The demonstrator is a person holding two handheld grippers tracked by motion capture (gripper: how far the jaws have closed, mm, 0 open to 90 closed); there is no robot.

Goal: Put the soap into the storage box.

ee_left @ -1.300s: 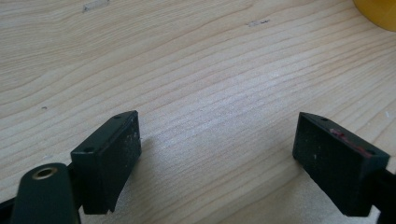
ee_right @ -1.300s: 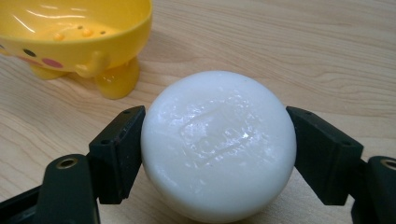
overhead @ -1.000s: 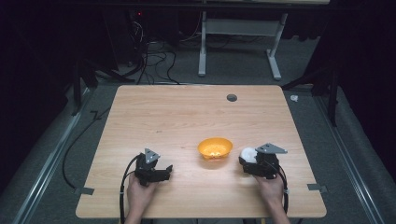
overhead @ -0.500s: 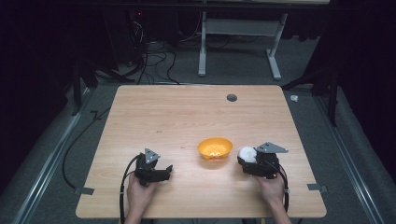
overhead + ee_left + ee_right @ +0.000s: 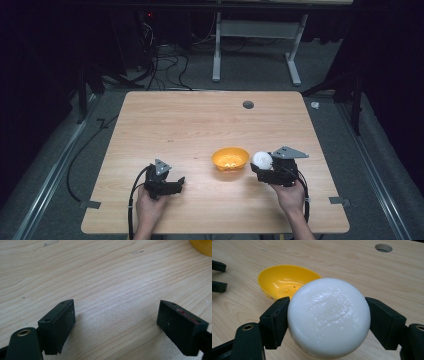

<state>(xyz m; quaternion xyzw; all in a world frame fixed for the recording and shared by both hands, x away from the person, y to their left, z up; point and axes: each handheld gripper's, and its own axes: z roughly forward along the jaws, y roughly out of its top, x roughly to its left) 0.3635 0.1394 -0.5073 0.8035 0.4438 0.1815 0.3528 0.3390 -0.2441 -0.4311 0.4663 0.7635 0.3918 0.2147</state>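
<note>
Right gripper view shows the right gripper clamping a white ball; left gripper gapes empty.

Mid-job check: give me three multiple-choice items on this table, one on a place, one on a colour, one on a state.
1. Where is the white ball?
A. between the right tongs' jaws
B. inside the bowl
C. by the table's hole

2. What colour is the bowl?
A. blue
B. yellow-orange
C. green

3. How do the left tongs stand?
A. shut on the ball
B. shut on the bowl
C. open, with bare table between the jaws

Answers: 1 A, both pads press the ball's sides in the right gripper view. 2 B, as both the high view and the right gripper view show. 3 C, the jaws stand wide apart in the left gripper view.
</note>
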